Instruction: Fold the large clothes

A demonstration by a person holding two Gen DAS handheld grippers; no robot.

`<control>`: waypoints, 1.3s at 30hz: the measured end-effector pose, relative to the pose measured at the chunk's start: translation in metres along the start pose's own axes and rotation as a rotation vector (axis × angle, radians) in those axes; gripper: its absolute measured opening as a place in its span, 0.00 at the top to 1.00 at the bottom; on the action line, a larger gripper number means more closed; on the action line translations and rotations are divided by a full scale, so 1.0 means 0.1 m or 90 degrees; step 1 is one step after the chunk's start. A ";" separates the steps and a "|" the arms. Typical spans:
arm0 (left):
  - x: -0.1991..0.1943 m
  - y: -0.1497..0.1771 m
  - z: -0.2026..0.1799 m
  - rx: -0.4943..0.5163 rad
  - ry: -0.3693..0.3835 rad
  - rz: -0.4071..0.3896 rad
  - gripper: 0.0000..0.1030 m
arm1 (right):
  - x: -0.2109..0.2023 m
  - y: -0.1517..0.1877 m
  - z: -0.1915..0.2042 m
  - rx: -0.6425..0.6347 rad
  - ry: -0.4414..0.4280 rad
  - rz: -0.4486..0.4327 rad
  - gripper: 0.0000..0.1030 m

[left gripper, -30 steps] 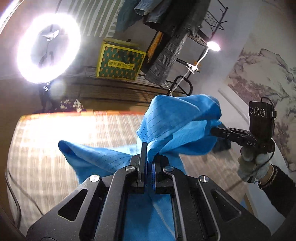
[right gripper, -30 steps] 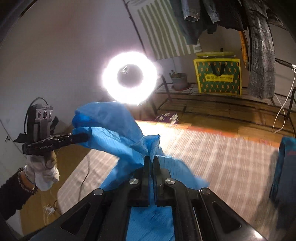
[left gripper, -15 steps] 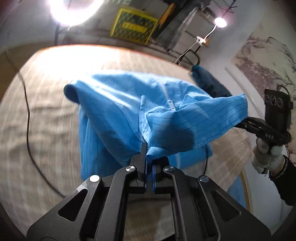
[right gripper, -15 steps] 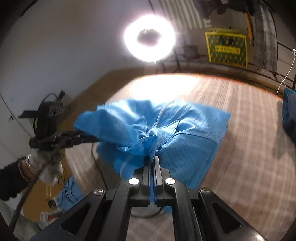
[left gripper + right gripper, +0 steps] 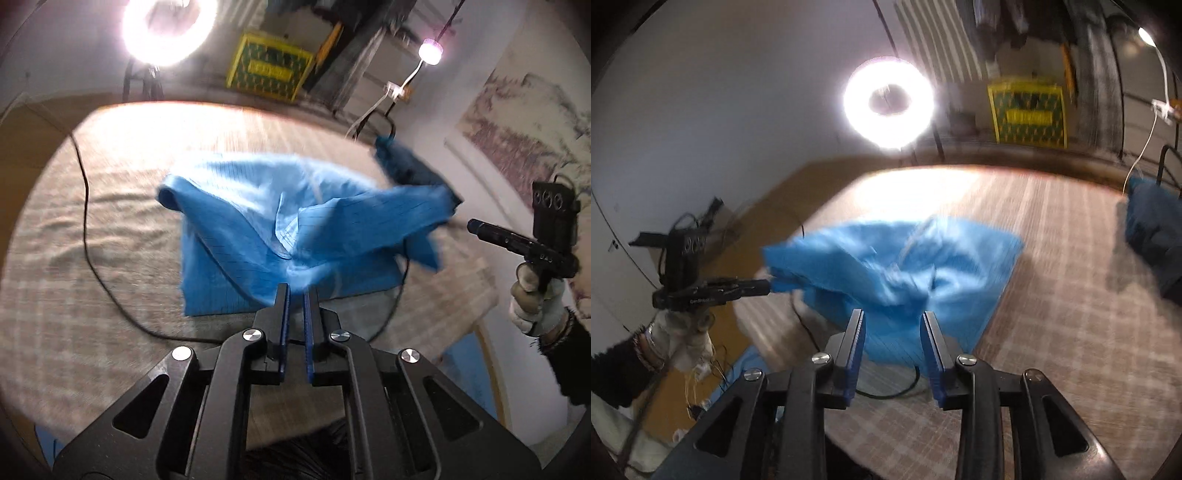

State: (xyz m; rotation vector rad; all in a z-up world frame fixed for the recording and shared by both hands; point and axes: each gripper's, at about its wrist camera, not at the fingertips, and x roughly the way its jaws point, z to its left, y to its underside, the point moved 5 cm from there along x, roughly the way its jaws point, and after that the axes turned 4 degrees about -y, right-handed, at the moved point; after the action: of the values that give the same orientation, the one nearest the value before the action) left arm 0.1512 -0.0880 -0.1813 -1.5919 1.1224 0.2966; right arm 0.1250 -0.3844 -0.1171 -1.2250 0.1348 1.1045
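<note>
A large bright blue garment (image 5: 295, 221) (image 5: 905, 266) lies crumpled on the plaid-covered surface (image 5: 110, 240), with its near edge still lifted. My left gripper (image 5: 296, 290) is shut on that near edge, and in the right wrist view the left gripper (image 5: 768, 286) pinches a corner of the cloth. The jaws of my right gripper (image 5: 893, 317) are opening, and the cloth sags just beyond the tips without being pressed by them. In the left wrist view the right gripper (image 5: 472, 224) stands a little apart from the garment's right corner. A gloved hand (image 5: 532, 295) holds it.
A dark blue garment (image 5: 406, 166) (image 5: 1152, 229) lies at the far right edge. A black cable (image 5: 85, 206) crosses the surface and runs under the blue cloth. Behind stand a ring light (image 5: 888, 103), a yellow crate (image 5: 273, 74), hanging clothes and a small lamp (image 5: 430, 51).
The garment has come down from mid-air onto the surface. My right gripper's jaws have parted and let go of its corner. Both grippers have drawn back toward the near edge.
</note>
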 end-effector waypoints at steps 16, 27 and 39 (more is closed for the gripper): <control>-3.11 -0.86 -0.18 -0.035 0.010 -0.268 0.63 | -2.30 -0.58 0.87 -0.094 0.050 -0.217 0.55; -2.19 -0.65 0.35 -0.129 0.038 -0.160 0.55 | -1.73 -0.16 0.47 -0.021 0.066 -0.155 0.45; 0.15 -0.43 1.51 -0.363 0.070 0.011 0.53 | 0.02 0.68 -0.54 0.177 0.040 0.015 0.28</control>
State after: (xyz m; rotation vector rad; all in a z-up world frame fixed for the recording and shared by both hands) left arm 0.2465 0.0321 -0.2190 -2.1177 1.2009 0.5848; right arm 0.1011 -0.4318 -0.1860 -1.0096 0.3399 1.0293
